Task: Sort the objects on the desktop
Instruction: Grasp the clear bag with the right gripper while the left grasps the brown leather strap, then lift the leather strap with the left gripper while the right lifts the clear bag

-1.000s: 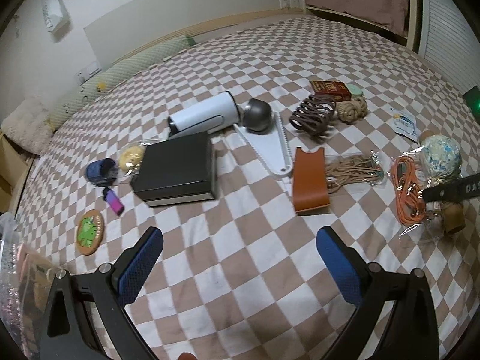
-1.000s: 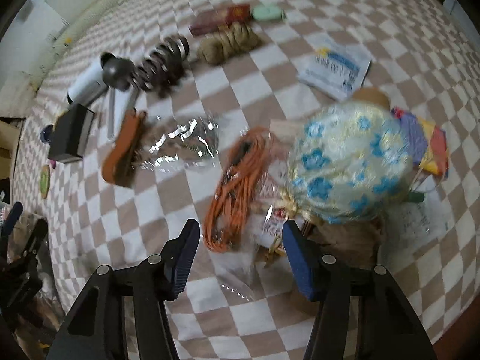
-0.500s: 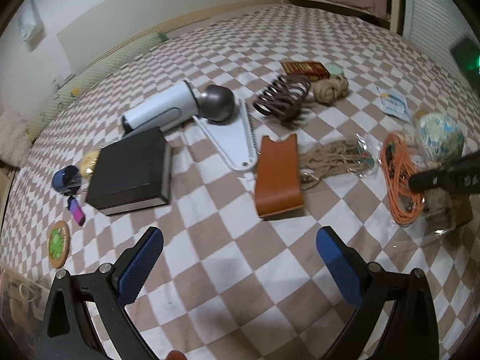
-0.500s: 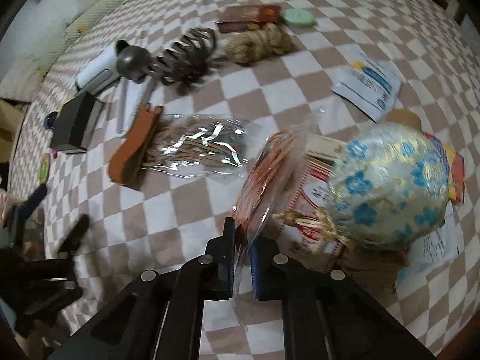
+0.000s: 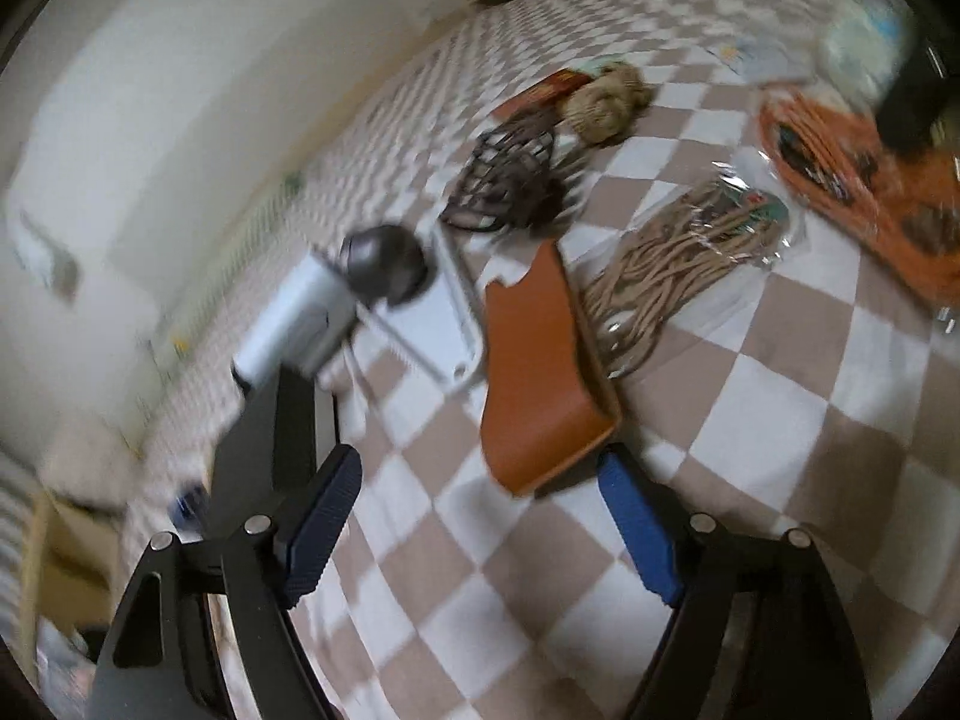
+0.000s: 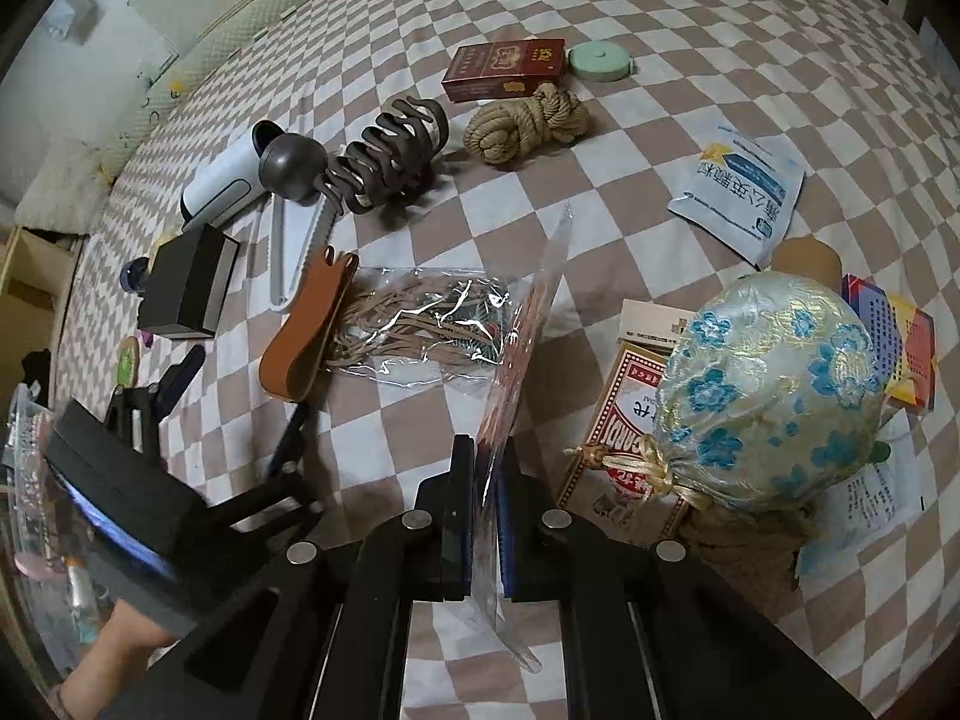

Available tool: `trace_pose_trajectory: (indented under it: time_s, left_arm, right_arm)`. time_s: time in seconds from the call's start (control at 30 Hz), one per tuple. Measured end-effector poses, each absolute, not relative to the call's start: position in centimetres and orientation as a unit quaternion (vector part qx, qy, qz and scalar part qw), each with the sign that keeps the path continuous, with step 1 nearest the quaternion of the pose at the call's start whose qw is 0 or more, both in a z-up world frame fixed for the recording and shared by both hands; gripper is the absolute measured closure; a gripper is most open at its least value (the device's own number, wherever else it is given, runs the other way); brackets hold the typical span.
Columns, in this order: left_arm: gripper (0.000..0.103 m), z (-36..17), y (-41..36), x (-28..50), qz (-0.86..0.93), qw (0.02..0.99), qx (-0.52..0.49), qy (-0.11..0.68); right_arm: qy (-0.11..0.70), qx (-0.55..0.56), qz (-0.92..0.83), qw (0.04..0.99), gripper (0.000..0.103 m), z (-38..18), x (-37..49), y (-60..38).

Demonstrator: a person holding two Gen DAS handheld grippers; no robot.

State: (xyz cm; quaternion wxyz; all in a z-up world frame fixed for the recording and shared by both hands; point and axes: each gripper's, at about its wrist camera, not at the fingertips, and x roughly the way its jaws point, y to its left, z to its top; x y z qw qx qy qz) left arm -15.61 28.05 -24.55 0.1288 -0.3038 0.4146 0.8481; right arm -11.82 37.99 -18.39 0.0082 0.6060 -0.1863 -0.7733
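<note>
While the right gripper [image 6: 486, 516] is clenched on the edge of a clear plastic bag [image 6: 528, 324] at lower centre of its view, the bag is held upright on edge above the checkered bed [image 6: 630, 138]. At lower centre of the blurred left view, the left gripper [image 5: 480, 516] is seen closing with nothing gripped, a brown leather case [image 5: 540, 378] lying just beyond its pads.

Checkered bedsheet [image 6: 630, 138], white wall [image 5: 180, 90]
</note>
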Motion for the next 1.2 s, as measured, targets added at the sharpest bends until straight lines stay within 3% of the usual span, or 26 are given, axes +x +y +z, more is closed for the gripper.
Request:
trace_pose_trajectory:
  time_s: [0.2,0.3,0.37,0.57,0.83,1.2]
  left_arm:
    - [0.035,-24.8,29.0,-16.0,0.847,0.142,-0.277,0.43]
    - [0.049,-24.6,28.9,-16.6,0.848,0.155,-0.289,0.416]
    - [0.066,-24.4,28.7,-16.6,0.847,0.172,-0.301,0.403]
    - [0.083,-23.2,27.0,-17.6,0.856,0.203,-0.354,0.319]
    - [0.084,-21.5,22.2,-20.7,0.869,0.194,-0.433,0.143]
    - [0.081,-21.8,22.7,-21.3,0.865,0.195,-0.446,0.124]
  right_arm:
    - [-0.204,0.623,-0.755,0.009,0.096,-19.6,-11.5,38.2]
    - [-0.213,0.631,-0.746,0.011,0.096,-20.3,-11.6,38.2]
    - [-0.214,0.635,-0.742,0.014,0.096,-20.6,-11.6,38.2]
    - [-0.22,0.649,-0.728,0.016,0.096,-21.5,-11.9,37.8]
    - [-0.207,0.659,-0.723,0.001,0.096,-22.4,-12.5,37.1]
    - [-0.152,0.656,-0.739,-0.005,0.096,-22.1,-12.4,36.1]
